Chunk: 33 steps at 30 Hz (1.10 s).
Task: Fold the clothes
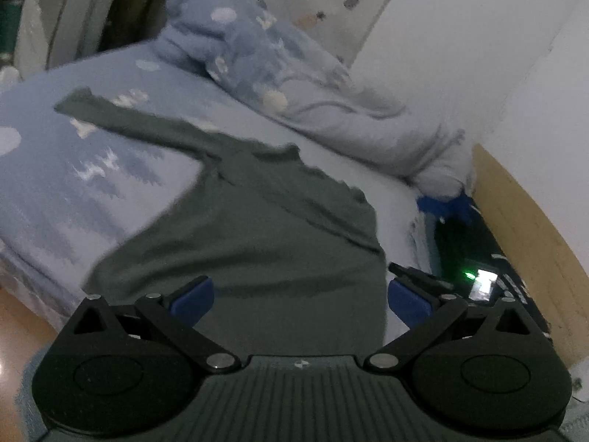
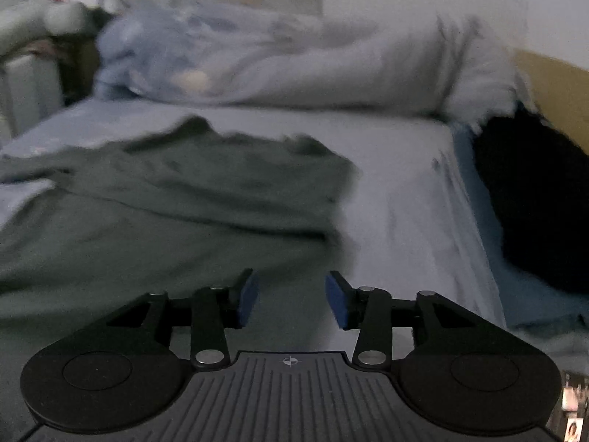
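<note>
Left gripper (image 1: pixel 300 300): blue pads (image 1: pixel 192 300) spread wide apart, nothing between them, hovering above the lower part of a grey-green long-sleeved top (image 1: pixel 243 228) without touching it. Beyond the pads, the top lies spread flat on a light blue bedsheet (image 1: pixel 66 191) printed with white and darker blue shapes. One sleeve (image 1: pixel 121 118) stretched out straight toward the upper left; the other sleeve folded in across the chest, lying on the body of the garment. Further back, a bunched pale blue duvet (image 1: pixel 294 84) along a white wall (image 1: pixel 460 37). To the right of the bed edge, a dark device with a small lit screen and a green light (image 1: pixel 482 281), beside a tan wooden board (image 1: pixel 526 221).

Right gripper (image 2: pixel 291 300): blue pads (image 2: pixel 247 300) parted about halfway, empty, held above the right edge of the same top (image 2: pixel 165 199), clear of the cloth. Folded sleeve seen as a ridge crossing the garment. Bare sheet (image 2: pixel 397 191) to the right of the top, then a dark shape (image 2: pixel 533 199) off the bed's side, too blurred to identify. Crumpled duvet (image 2: pixel 294 62) at the back.
</note>
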Motion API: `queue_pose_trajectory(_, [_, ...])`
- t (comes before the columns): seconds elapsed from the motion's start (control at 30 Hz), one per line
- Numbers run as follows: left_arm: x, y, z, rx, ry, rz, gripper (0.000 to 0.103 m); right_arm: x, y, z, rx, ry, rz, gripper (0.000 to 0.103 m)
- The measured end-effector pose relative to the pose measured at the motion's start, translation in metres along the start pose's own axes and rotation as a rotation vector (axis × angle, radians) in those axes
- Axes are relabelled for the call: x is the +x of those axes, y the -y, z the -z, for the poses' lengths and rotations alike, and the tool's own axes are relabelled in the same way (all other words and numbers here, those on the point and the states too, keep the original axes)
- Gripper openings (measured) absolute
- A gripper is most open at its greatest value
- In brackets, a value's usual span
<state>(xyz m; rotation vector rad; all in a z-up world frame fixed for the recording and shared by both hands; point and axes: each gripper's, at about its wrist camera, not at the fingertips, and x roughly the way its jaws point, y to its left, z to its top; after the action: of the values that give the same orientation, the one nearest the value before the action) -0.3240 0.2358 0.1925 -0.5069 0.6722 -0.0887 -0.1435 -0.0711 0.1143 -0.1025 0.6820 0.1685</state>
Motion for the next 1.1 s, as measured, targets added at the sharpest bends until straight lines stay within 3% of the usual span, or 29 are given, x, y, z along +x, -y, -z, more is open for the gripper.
queue_pose_trajectory(0.2, [0.029,-0.040,-0.028,-0.045,0.137,-0.091,0.103,-0.020,-0.038,-0.041,-0.032,0.051,-0.156,0.063])
queue_pose_trajectory(0.33, [0.075,-0.096,-0.057,-0.138,0.249,-0.174,0.103,-0.021,-0.076,-0.067,-0.120,0.087,-0.223,0.069])
queue_pose_trajectory(0.5, [0.132,-0.204,-0.098,-0.350,0.353,-0.185,0.103,-0.013,-0.121,-0.083,-0.186,0.117,-0.283,0.071])
queue_pose_trajectory(0.77, [0.179,-0.376,-0.148,-0.693,0.490,-0.197,0.103,0.000,-0.178,-0.084,-0.179,0.106,-0.378,0.071])
queue_pose_trajectory(0.93, [0.208,-0.432,-0.174,-0.776,0.460,-0.204,0.099,0.013,-0.202,-0.080,-0.187,0.088,-0.393,0.071])
queue_pose_trajectory(1.1, [0.228,-0.440,-0.201,-0.678,0.416,-0.236,0.099,0.021,-0.208,-0.077,-0.183,0.069,-0.389,0.071])
